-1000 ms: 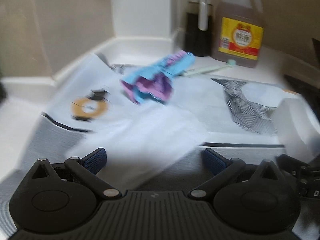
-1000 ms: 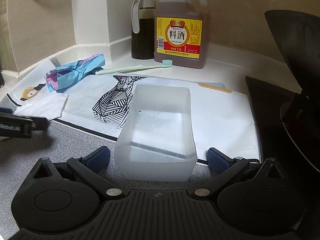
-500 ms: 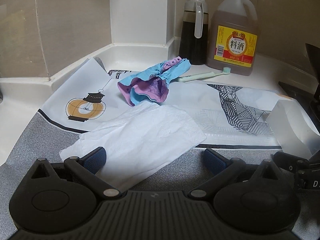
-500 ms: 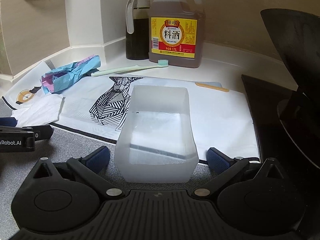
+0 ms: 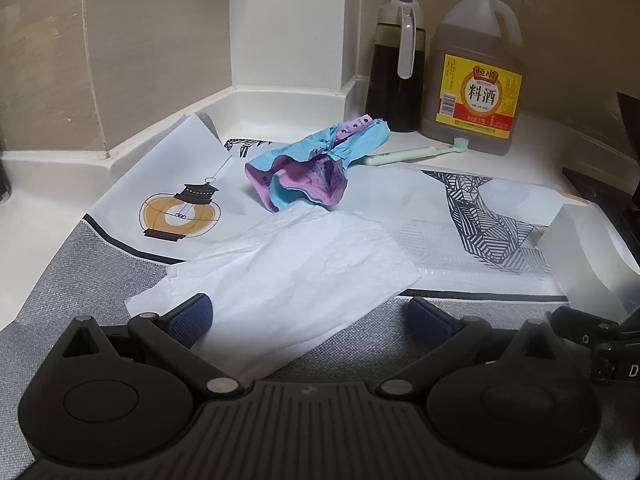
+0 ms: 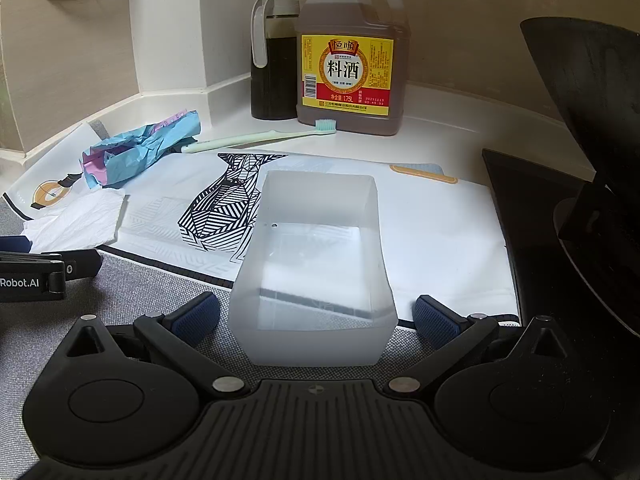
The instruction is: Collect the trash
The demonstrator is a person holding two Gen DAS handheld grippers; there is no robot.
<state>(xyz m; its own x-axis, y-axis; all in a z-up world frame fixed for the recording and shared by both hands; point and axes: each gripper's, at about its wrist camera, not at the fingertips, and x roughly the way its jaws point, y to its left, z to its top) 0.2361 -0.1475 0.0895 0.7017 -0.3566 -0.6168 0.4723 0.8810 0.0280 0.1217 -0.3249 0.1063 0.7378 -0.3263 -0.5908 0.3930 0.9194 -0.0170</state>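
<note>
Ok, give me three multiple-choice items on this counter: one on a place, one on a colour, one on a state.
1. Where does the toothbrush lie?
A. In front of the wine jug
B. Inside the clear box
C. On the white tissue

2. What colours is the crumpled wrapper?
A. Red and green
B. Blue and pink
C. Black and yellow

3. What state is the clear box in?
A. Full of trash
B. Tipped on its side
C. Upright and empty

Answers:
1 A: its head rests at the jug's base.
2 B: blue outside, pink lining.
3 C: it stands open-topped between the right gripper's spread fingers, and its floor is bare.
</note>
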